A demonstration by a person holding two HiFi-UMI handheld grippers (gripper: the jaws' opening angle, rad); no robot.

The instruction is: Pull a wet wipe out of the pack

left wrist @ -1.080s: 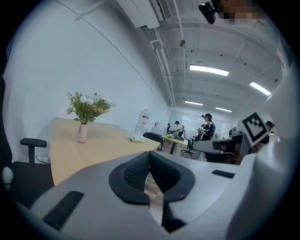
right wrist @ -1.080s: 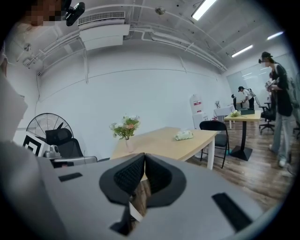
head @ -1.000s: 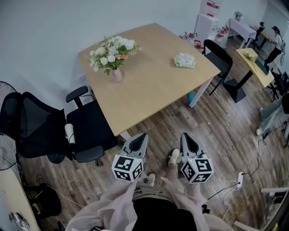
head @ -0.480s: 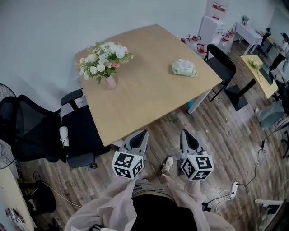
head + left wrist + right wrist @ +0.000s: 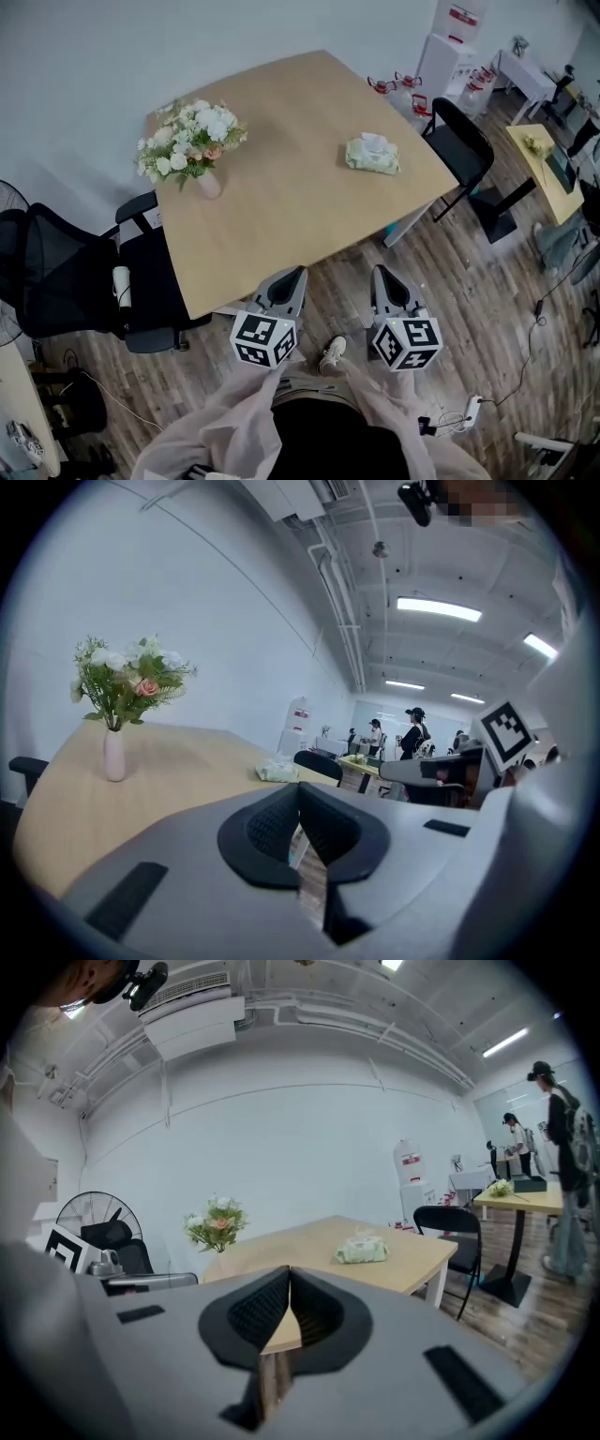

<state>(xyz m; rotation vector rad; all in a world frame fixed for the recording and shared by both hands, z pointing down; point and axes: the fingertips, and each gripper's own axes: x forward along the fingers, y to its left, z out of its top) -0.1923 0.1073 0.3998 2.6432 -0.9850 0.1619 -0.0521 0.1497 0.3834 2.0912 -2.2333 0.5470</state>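
Note:
A pale green wet wipe pack [image 5: 372, 154] lies on the right part of a light wooden table [image 5: 281, 202], with a white wipe poking from its top. The same pack [image 5: 362, 1250] shows far ahead in the right gripper view, and the pack [image 5: 277, 772] is small in the left gripper view. My left gripper [image 5: 298, 272] and right gripper [image 5: 378, 272] hang side by side over the floor, short of the table's near edge. Both are shut with nothing between the jaws.
A vase of white and pink flowers [image 5: 190, 148] stands on the table's left part. Black office chairs [image 5: 84, 281] sit to the left, and a black chair [image 5: 462, 131] stands past the right corner. People stand at desks [image 5: 511, 1190] far right. Cables and a power strip [image 5: 464, 412] lie on the floor.
Both grippers and the view have moved toward the table; its near edge now lies close in front of the jaws. The jaws stay shut.

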